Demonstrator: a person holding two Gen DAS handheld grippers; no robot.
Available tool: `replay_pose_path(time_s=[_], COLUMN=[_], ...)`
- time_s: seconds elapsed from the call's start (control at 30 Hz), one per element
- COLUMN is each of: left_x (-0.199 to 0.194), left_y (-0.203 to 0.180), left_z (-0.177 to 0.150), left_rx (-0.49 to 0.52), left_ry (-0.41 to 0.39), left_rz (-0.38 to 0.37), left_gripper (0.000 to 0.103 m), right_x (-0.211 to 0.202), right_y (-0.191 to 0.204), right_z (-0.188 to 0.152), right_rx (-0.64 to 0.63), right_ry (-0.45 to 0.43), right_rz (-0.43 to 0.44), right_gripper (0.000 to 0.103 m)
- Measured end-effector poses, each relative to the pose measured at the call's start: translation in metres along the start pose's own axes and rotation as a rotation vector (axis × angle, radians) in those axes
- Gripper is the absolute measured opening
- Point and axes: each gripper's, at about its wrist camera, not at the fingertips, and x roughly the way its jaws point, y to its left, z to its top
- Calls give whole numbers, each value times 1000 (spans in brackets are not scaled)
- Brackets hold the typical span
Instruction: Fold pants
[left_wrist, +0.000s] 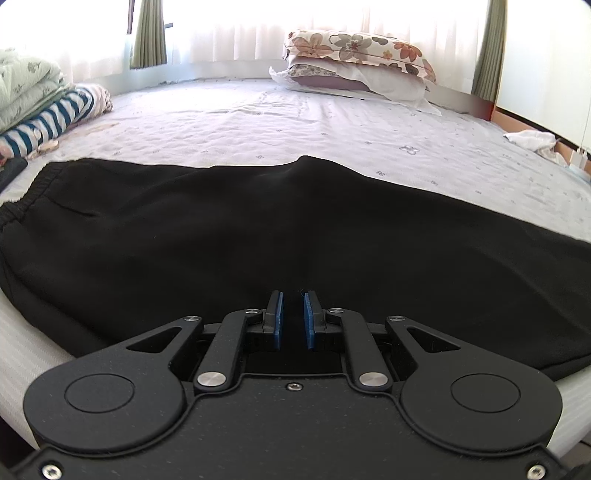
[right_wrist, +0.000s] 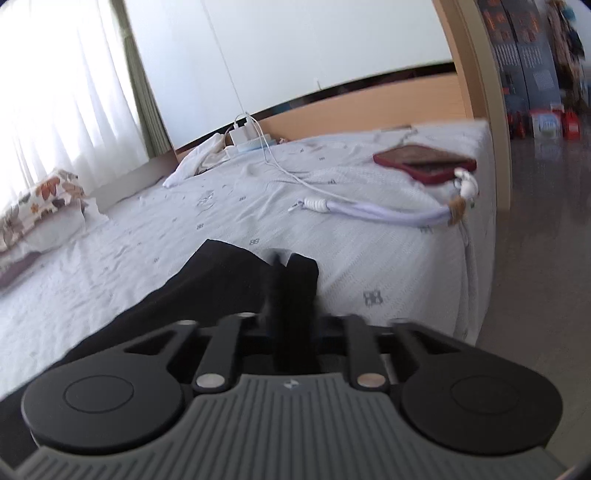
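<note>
The black pants (left_wrist: 258, 236) lie flat across the bed, with the elastic waistband at the left in the left wrist view. My left gripper (left_wrist: 293, 306) hovers over the near edge of the pants with a narrow gap between its blue pads (left_wrist: 279, 317), holding nothing. In the right wrist view my right gripper (right_wrist: 291, 280) is shut on the end of a pant leg (right_wrist: 221, 280) and holds it lifted above the sheet; black cloth fills the jaws. That view is blurred by motion.
Two stacked pillows (left_wrist: 354, 66) lie at the far side of the bed. Folded bedding and striped clothes (left_wrist: 48, 114) sit at the left. A red-cased phone (right_wrist: 424, 160) with a white strap, a charger cable (right_wrist: 280, 162) and a white cloth (right_wrist: 195, 158) lie near the bed's right end.
</note>
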Motion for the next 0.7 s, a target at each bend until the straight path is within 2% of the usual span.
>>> replay_pose_path(time_s=[0.07,0.17,0.23,0.33,0.43,0.57,0.7], left_x=[-5,-16,-22,-31,-46,-61,-67], left_y=[6,17,24,34,41,59,75], left_z=[3,4,3,2,-3,-1,0], left_rx=[-42,-104,-121,-123,-88,-112,-107], left_ry=[8,-8,-24,-56,-143,-211,-230], left_rz=[-16,-41,-41,-18,50,53,47], left_gripper=[13,13,14,15,18,24,26], right_x=[-5,-19,-29,-45,-67,-117,-154], right_y=[-1,24,53,120,199,292,330], right_z=[-2,-1,0,-11,-48,-130,-197], right_rx=[42,-24,-61,-144,-236,-465,-624], right_ry=[2,-12,-4,50,166,325,427], right_rz=[21,36,114,267,448,702,806], right_gripper=[10,9,9,9,9,9,15])
